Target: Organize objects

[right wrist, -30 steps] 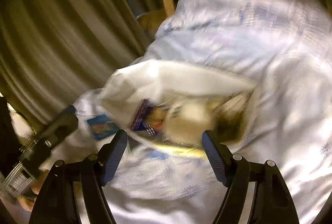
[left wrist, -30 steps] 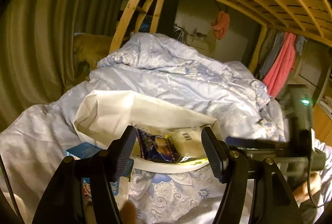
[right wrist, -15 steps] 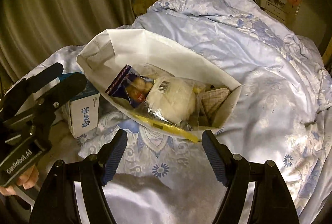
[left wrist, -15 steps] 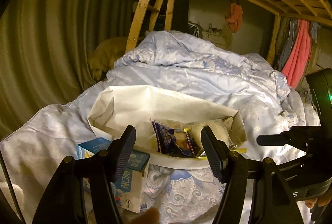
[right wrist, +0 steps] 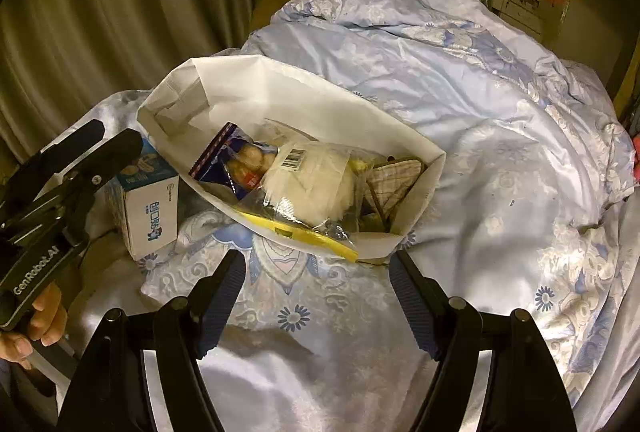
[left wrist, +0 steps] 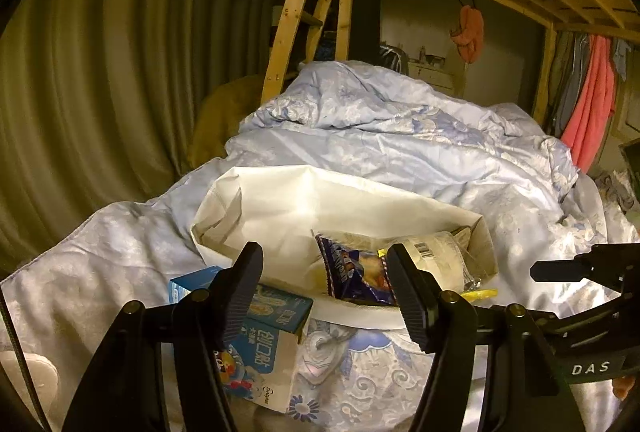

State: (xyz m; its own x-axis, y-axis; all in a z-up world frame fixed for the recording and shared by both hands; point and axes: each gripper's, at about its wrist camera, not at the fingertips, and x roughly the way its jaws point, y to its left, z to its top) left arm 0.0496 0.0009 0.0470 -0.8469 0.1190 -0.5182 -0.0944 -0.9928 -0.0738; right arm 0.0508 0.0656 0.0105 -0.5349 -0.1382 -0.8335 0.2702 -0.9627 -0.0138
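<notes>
A white paper bag [right wrist: 256, 79] lies open on a blue floral quilt; it also shows in the left wrist view [left wrist: 288, 199]. Inside are a blue snack packet [right wrist: 232, 161], a clear-wrapped white bundle [right wrist: 316, 183], a checked cloth item [right wrist: 392, 179] and a yellow strip [right wrist: 312, 234]. A blue and white box [right wrist: 150, 205] stands just left of the bag, seen in the left wrist view [left wrist: 264, 344] beside my left finger. My left gripper [left wrist: 324, 292] is open and empty over the bag's near edge. My right gripper [right wrist: 318, 296] is open and empty, short of the bag.
The rumpled quilt [right wrist: 480, 111] covers the bed. A green curtain [left wrist: 100, 71] hangs on the left. Wooden bunk posts [left wrist: 292, 19] and slats rise behind. Pink clothing [left wrist: 592, 103] hangs at the right. The other gripper [left wrist: 580, 272] shows at the right edge.
Both grippers have pulled back and risen slightly, so the bag sits farther away. The right view has steadied from blur. The box stays beside the bag.
</notes>
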